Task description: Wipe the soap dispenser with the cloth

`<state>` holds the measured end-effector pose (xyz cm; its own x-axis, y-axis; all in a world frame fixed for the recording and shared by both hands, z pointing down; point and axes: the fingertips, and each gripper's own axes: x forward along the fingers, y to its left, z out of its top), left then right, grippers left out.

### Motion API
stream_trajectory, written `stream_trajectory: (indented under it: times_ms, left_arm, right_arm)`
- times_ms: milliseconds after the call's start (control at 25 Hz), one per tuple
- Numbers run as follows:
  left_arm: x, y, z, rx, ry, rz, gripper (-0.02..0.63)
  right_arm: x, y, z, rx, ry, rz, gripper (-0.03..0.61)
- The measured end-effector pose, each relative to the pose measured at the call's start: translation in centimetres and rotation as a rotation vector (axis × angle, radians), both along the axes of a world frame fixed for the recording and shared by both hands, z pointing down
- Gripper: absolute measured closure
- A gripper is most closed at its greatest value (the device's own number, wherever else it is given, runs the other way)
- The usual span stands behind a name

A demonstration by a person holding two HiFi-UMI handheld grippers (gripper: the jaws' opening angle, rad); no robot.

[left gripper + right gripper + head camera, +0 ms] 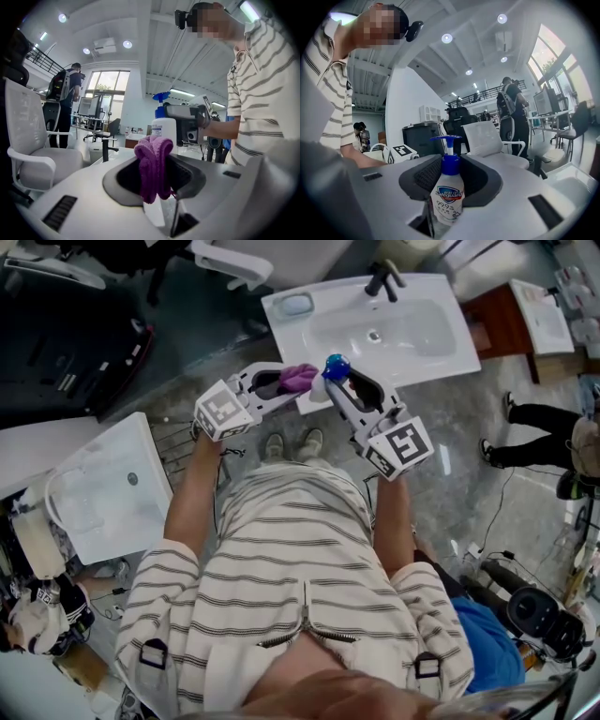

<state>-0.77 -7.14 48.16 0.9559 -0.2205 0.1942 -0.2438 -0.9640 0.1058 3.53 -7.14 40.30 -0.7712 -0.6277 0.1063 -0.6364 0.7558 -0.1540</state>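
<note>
**Left gripper** (pixel 287 381): jaws clamped on a bunched purple cloth (pixel 153 164), a soft ribbed knit whose looped folds droop over the jaw tips.

**Right gripper** (pixel 343 383): jaws closed about the body of the soap dispenser (pixel 447 197), a white plastic pump bottle held upright, with blue collar, blue pump head and a printed label.

Both are held in the air before the person. The cloth is just beside the pump head; contact cannot be judged.

Behind them lies a glossy white washbasin (pixel 441 343) with a black faucet (pixel 384 279). A second white basin (pixel 103 484) sits at left.

A white mesh-backed office chair (pixel 497 136) and a standing person with a backpack (pixel 511 101) are well apart. Grey floor (pixel 450 484) shows around the person's feet.
</note>
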Motion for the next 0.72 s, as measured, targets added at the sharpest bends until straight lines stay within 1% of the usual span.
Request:
stream_trajectory:
  times_ms: [120, 200, 320, 480, 560, 720]
  left_arm:
    - [-0.3, 0.0, -0.8, 0.009, 0.017, -0.031, 0.483]
    - [-0.4, -0.2, -1.3, 0.02, 0.025, -0.068, 0.483]
    - [-0.4, -0.7, -1.6, 0.04, 0.014, -0.147, 0.482]
    - [-0.4, -1.2, -1.5, 0.029, 0.018, -0.243, 0.483]
    - [-0.5, -1.3, -1.6, 0.014, 0.027, -0.29, 0.483]
    - [-0.4, -1.9, -1.7, 0.02, 0.025, -0.382, 0.483]
  right_arm:
    - [0.3, -0.4, 0.3, -0.011, 0.004, 0.037, 0.446]
    - [0.6, -0.8, 0.6, -0.025, 0.023, 0.075, 0.446]
    - [0.9, -1.3, 1.3, -0.045, 0.051, 0.129, 0.446]
    - [1.3, -1.9, 1.8, -0.062, 0.037, 0.194, 0.446]
    - [1.5, -2.2, 1.8, -0.059, 0.032, 0.225, 0.446]
    - [2.1, -3.0, 2.0, -0.042, 0.024, 0.284, 0.446]
